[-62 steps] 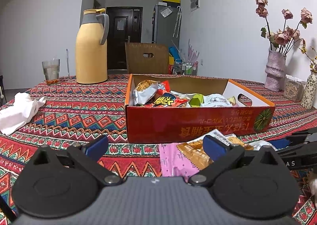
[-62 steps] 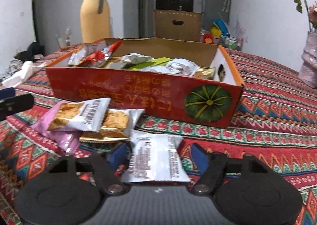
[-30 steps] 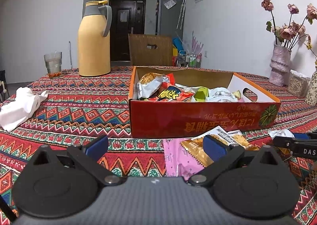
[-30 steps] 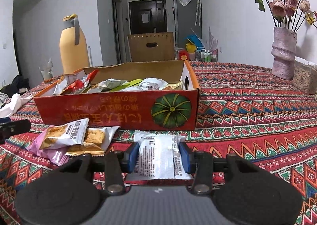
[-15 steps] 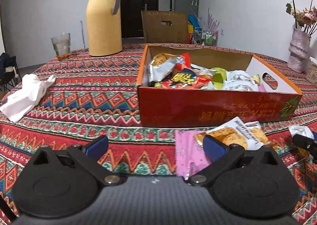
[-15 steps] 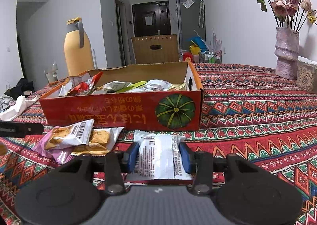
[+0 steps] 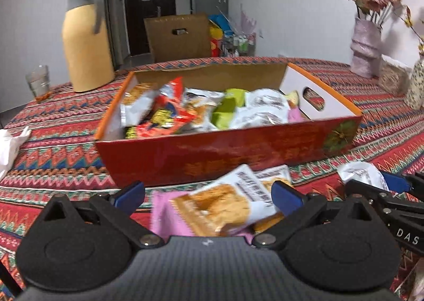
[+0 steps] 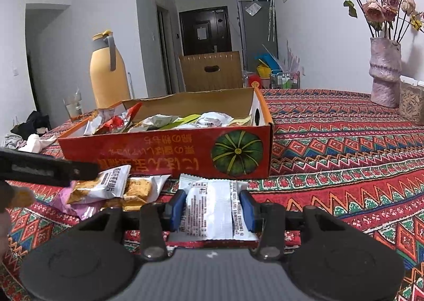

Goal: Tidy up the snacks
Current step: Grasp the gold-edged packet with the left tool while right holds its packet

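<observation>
1. Snacks: most of them already lie in the red cardboard box [image 7: 228, 150], which stands on the counter [image 8: 344, 147] under a patterned cloth. A small pile remains on the cloth just in front of the box's near wall. The box is filled close to its rim, so a packet dropped onto the heap may slide back out over the low wall.

2. Loose pile: the orange-and-white packet [image 7: 225, 205] lies on top of a pink packet [image 7: 163, 213], with a biscuit packet [image 8: 137, 189] beside them. The left gripper [image 7: 209, 196] hovers over this pile with its jaws spread wide and nothing clamped. Closing from here may catch two overlapping packets at once, or pinch only a corner, and the lower one could fall off during transfer.

3. White packet [image 8: 214, 208]: it sits between the pads of the right gripper [image 8: 213, 208], which is clenched on its two side edges, near the cloth. The film is thin and slippery. A grip on the edges alone may let it buckle or slip out when lifted.

4. Gripper spacing: in the left wrist view the right gripper [image 7: 381, 187] is just beside the loose pile. If both move toward the box together, the fingers may collide or knock packets aside.

5. Nearby items: the yellow jug [image 7: 86, 41] and the glass [image 7: 38, 81] stand well apart from the work area and pose little risk.
</observation>
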A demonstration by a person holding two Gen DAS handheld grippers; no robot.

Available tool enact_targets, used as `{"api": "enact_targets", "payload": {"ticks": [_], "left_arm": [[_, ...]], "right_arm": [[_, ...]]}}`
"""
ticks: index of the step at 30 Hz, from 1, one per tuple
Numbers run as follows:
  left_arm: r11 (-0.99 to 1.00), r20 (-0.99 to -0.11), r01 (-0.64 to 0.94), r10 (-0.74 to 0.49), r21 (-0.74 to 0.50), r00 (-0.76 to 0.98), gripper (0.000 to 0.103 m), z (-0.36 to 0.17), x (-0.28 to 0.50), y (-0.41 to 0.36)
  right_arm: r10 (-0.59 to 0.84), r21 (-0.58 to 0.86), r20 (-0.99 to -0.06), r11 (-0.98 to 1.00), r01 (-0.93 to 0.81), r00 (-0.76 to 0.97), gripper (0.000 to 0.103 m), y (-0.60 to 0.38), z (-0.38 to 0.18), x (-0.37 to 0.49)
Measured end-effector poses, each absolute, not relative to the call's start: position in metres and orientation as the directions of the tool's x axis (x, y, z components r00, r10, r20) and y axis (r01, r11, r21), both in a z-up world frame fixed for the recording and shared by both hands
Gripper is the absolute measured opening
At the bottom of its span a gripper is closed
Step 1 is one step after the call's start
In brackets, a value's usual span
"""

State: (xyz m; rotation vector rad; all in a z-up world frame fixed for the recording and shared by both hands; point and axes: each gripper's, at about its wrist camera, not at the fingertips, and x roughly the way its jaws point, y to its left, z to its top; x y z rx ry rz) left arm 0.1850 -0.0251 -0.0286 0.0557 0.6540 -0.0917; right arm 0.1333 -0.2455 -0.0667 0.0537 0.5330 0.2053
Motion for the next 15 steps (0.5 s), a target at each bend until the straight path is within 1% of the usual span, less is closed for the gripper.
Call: {"api": "enact_targets", "payload": {"ticks": [8, 13, 15], "left_arm": [[0.993, -0.649, 0.110, -0.050, 0.052, 0.759, 0.103, -0.042, 0.199, -0.041], [0.993, -0.656, 0.109, -0.058, 0.037, 0.752, 0.103, -0.044, 0.199, -0.039], [0.994, -0.662, 0.111, -0.072, 0.017, 0.746, 0.101, -0.044, 0.198, -0.036]], "right_arm": [[0.220, 0.113, -0.490, 0.975, -0.189, 0.843, 0.044, -0.247, -0.066, 0.132], [0.227, 0.120, -0.488, 0.974, -0.193, 0.842, 0.044, -0.247, -0.066, 0.132], [0.227, 0.121, -0.488, 0.974, -0.193, 0.843, 0.044, -0.247, -0.066, 0.132]]}}
